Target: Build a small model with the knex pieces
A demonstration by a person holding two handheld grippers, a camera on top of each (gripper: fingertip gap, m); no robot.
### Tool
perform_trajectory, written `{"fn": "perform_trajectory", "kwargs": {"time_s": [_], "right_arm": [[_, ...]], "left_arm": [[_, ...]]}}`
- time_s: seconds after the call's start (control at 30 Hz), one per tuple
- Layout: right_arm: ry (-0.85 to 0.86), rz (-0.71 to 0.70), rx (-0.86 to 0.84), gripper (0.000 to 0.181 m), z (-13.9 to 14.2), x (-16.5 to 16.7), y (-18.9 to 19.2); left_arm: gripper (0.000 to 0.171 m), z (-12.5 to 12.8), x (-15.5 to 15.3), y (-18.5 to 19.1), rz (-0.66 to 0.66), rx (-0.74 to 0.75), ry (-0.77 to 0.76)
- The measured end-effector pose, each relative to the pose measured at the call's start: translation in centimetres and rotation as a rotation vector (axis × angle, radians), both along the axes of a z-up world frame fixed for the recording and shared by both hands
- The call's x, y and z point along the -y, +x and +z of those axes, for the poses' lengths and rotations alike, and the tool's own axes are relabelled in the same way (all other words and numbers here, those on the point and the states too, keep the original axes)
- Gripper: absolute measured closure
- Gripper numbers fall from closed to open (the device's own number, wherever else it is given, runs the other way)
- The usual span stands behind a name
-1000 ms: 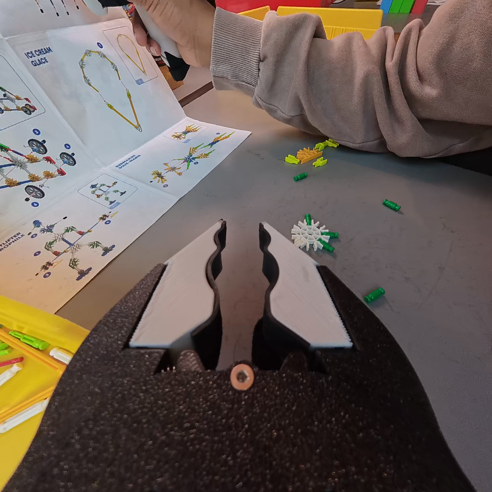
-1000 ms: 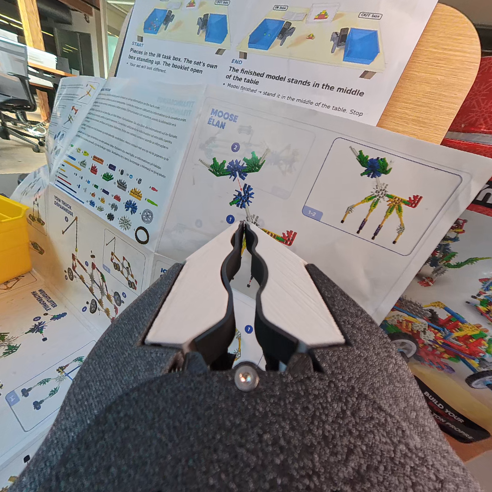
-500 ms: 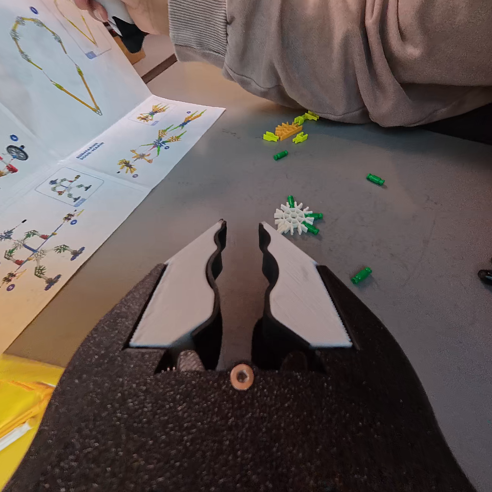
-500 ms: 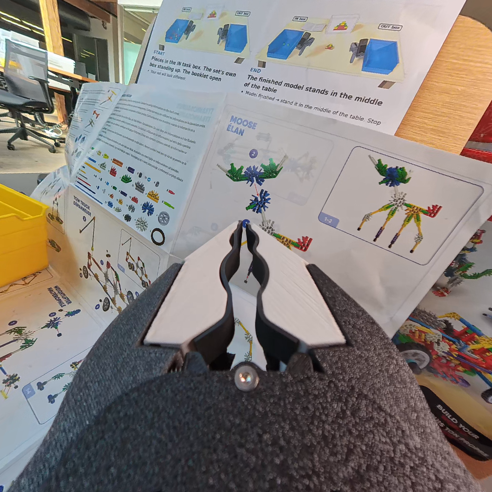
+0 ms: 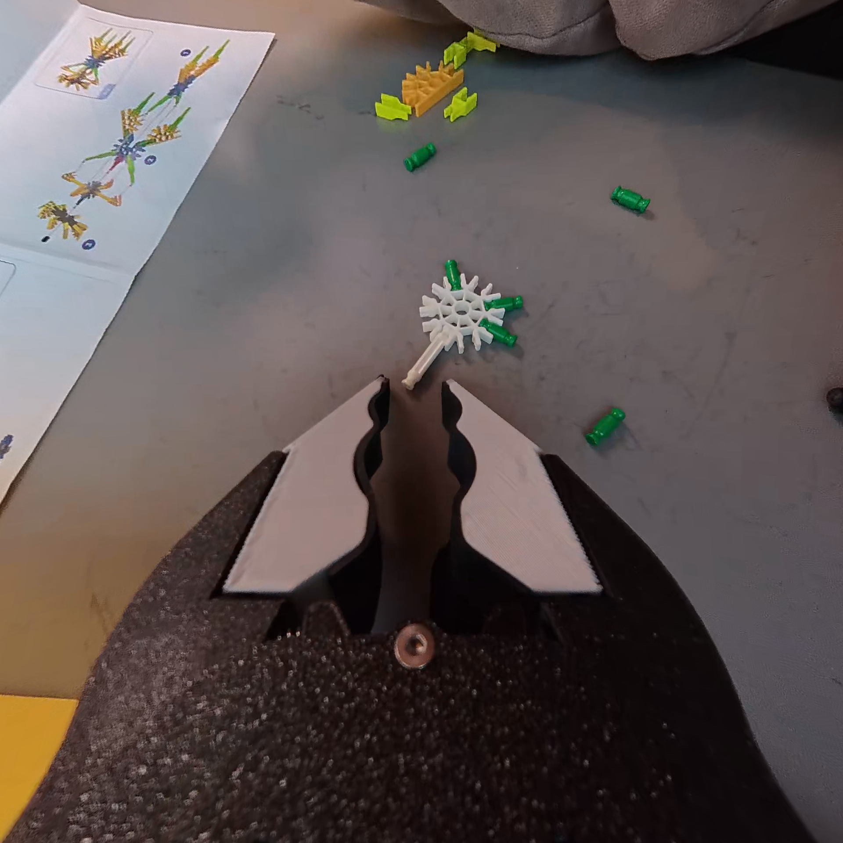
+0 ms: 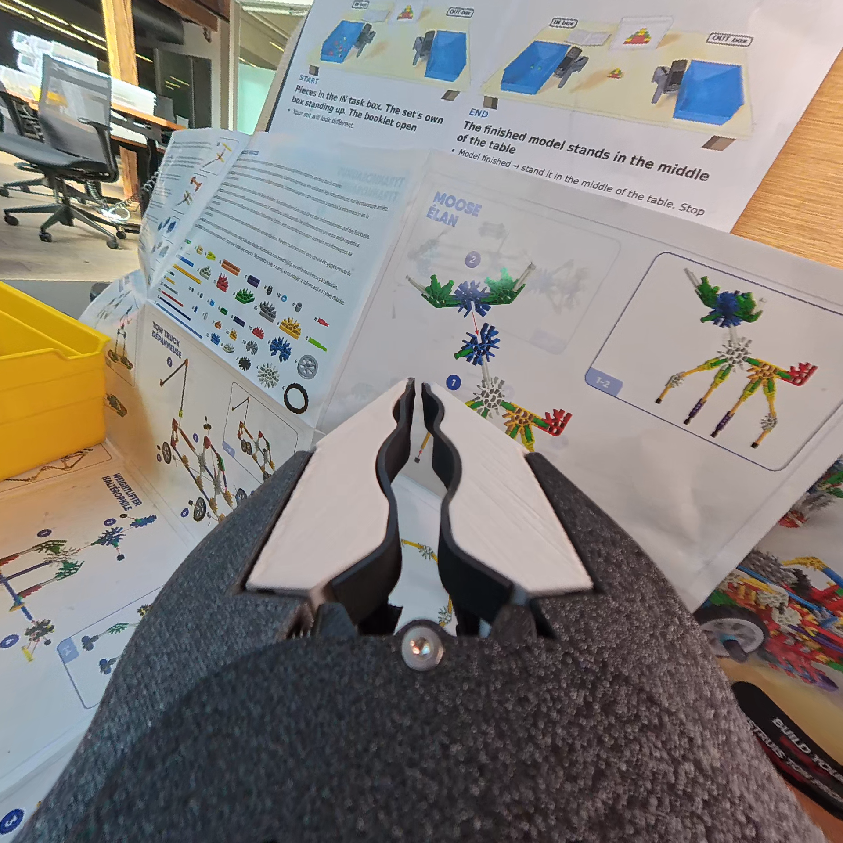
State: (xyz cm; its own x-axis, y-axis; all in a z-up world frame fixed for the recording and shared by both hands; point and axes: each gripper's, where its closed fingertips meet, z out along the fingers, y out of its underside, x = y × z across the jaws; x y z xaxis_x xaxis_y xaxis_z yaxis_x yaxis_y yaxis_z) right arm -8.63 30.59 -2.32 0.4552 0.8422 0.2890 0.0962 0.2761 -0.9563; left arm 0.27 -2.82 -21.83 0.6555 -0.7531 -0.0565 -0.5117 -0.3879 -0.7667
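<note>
Grey tabletop [image 5: 283, 319] fills far more of the left wrist view than it did a second ago: the left gripper [image 5: 414, 382] has come forward and down, so the grey sweatshirt sleeve [image 5: 593, 23] is now only a strip at the top edge and the folded white instruction sheet [image 5: 91, 182] has slid off to the left. That advance brings the gripper close to the white snowflake-shaped plastic connector [image 5: 460, 314], which lies flat just ahead with three short green rods plugged into it. A thin white rod [image 5: 423, 361] sticks out of the connector toward the gripper, its free end lying level with the fingertips [image 5: 381, 387] and in the gap between them, apparently touching neither. The jaws stand a narrow way apart and hold nothing. Loose green rods [image 5: 605, 426] and a small orange-and-lime cluster [image 5: 431, 89] lie well apart from it.

In the right wrist view the scene has shifted slightly. The right gripper [image 6: 417, 387] is nearly closed, only a slit between its tips, empty, held in front of the propped-up white building booklet [image 6: 502, 319], beside a yellow plastic bin [image 6: 45, 374].
</note>
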Motion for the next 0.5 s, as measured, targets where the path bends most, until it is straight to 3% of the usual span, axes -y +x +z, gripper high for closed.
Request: {"fn": "perform_trajectory", "kwargs": {"time_s": [0.33,0.4,0.5], "right_arm": [[0.004,0.080,0.010,0.180,0.8,2.0,-0.7],[-0.049,0.185,0.047,0.178,1.0,4.2,-1.3],[-0.148,0.412,0.175,0.170,0.4,9.9,-1.4]], "left_arm": [[0.162,-0.1,0.0,1.0,-0.061,0.050,-0.076],[0.164,-0.1,0.1,1.1,-0.066,0.048,-0.075],[0.166,-0.1,0.1,1.2,-0.066,0.038,-0.062]]}}
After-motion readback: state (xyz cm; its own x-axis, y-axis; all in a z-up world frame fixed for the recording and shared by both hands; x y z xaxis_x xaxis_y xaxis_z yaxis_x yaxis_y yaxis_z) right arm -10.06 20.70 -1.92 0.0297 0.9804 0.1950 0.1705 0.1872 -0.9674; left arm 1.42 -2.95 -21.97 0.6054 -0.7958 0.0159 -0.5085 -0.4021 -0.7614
